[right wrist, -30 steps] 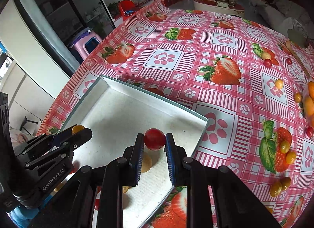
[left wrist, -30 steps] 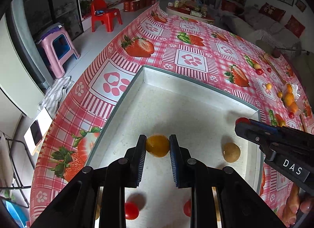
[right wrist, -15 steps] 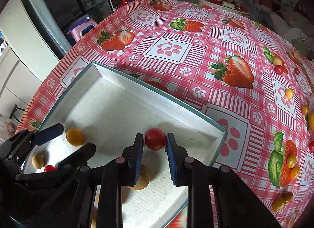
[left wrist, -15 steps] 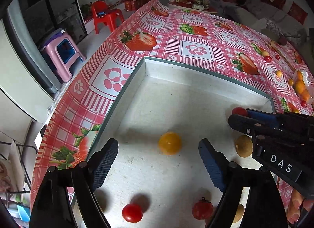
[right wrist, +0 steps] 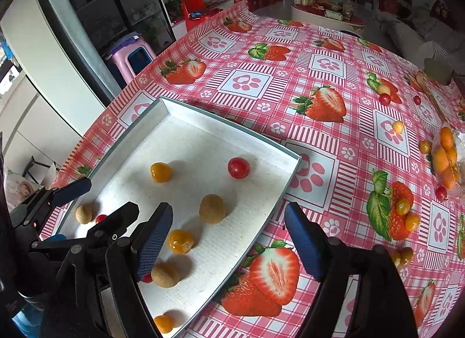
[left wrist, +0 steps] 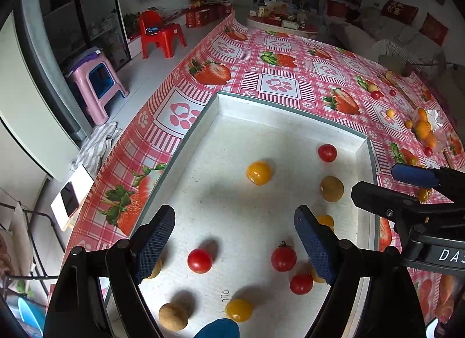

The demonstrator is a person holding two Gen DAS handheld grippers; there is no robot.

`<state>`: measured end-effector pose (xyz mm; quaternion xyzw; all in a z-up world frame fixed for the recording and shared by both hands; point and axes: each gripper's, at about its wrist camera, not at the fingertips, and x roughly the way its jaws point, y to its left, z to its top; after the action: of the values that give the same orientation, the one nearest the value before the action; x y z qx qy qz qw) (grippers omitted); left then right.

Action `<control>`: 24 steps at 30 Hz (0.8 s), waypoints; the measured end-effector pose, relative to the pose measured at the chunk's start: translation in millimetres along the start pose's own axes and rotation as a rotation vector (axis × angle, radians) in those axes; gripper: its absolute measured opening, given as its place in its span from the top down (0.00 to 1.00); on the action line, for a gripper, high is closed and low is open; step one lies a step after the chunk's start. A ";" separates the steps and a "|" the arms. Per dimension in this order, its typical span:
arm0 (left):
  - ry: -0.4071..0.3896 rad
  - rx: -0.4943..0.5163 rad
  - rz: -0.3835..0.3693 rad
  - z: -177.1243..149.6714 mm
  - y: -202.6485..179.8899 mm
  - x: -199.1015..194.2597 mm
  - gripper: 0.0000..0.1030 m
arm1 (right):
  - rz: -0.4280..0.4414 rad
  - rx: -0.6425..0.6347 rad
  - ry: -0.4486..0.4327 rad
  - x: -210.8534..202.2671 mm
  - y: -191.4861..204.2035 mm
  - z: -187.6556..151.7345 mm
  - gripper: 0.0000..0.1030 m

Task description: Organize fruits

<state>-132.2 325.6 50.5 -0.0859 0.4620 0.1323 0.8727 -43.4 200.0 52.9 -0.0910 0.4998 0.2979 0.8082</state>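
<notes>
A white tray (left wrist: 290, 111) on the strawberry tablecloth holds several small fruits. A yellow tomato (left wrist: 258, 173) and a red tomato (left wrist: 327, 153) lie near its far end, with a brown fruit (left wrist: 332, 188) beside them. My left gripper (left wrist: 234, 242) is open and empty above the tray's near half. My right gripper (right wrist: 226, 236) is open and empty over the tray's right rim (right wrist: 290, 175); the red tomato (right wrist: 238, 167) and yellow tomato (right wrist: 160, 172) lie ahead of it. The right gripper also shows in the left wrist view (left wrist: 401, 187).
Loose yellow and red fruits (right wrist: 404, 205) lie on the tablecloth to the right, with a bag of orange fruits (right wrist: 446, 157) at the far right. A pink stool (left wrist: 97, 82) and a red chair (left wrist: 159, 32) stand on the floor left of the table.
Both grippers opened and drew back. The left let go of the yellow tomato and the right let go of the red tomato; both now lie in the tray.
</notes>
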 end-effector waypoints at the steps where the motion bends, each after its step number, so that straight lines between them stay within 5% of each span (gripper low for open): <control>1: 0.000 -0.005 -0.003 -4.3 0.5 -3.2 0.17 | -0.002 0.001 0.006 -2.1 0.5 -3.1 0.18; 2: 0.002 -0.010 -0.007 -8.2 1.4 -5.4 0.14 | -0.005 0.001 0.013 -3.9 1.2 -6.3 0.17; 3: 0.008 -0.017 -0.009 -11.7 2.3 -6.8 0.00 | -0.009 -0.001 0.020 -5.3 1.5 -9.7 0.14; 6: 0.004 -0.022 0.001 -22.2 4.2 -15.6 0.00 | -0.022 -0.006 0.043 -9.0 2.5 -18.9 0.00; 12: -0.025 0.001 0.084 -36.2 4.8 -32.5 0.00 | -0.062 -0.034 0.044 -19.4 10.5 -32.6 0.00; 24: -0.002 -0.022 0.063 -51.4 10.3 -43.7 0.00 | -0.113 -0.120 0.003 -41.0 40.4 -47.0 0.00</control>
<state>-199.2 314.8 57.7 -0.0809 0.4621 0.1650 0.8676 -115.2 195.7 71.5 -0.1679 0.4763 0.2810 0.8161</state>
